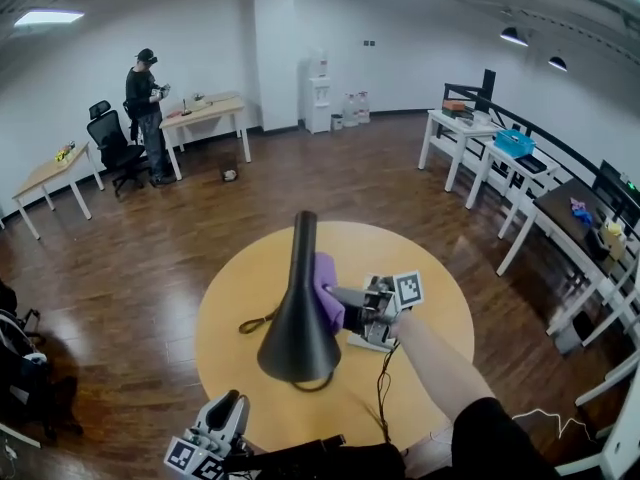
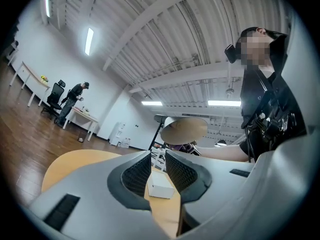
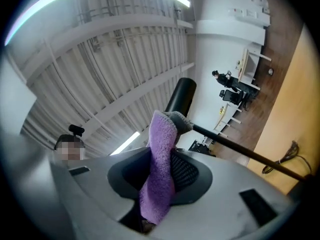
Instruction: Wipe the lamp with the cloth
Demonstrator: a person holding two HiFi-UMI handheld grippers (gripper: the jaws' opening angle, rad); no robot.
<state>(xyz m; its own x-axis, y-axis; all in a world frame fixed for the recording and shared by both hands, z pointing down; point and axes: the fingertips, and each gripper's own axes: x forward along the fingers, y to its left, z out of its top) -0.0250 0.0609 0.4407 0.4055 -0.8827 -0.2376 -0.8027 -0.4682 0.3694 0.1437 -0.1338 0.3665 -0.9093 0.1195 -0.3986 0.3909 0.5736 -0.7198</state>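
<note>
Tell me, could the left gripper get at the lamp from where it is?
Probably yes: the left gripper faces the lamp across the table, jaws apart and empty; only a small white box lies low between them.

The person wore a black top with dark straps and cables bunched at the chest. A black sleeve covered the right upper arm and left the forearm bare. A small black camera sat on the head. The left gripper and the right gripper each had a smooth, rounded pale grey shell. Their black pads carried a fine mesh texture and were set in dark grey surrounds. Black rectangular slots marked the shells. Each gripper bore a white cube printed with black square markers.
</note>
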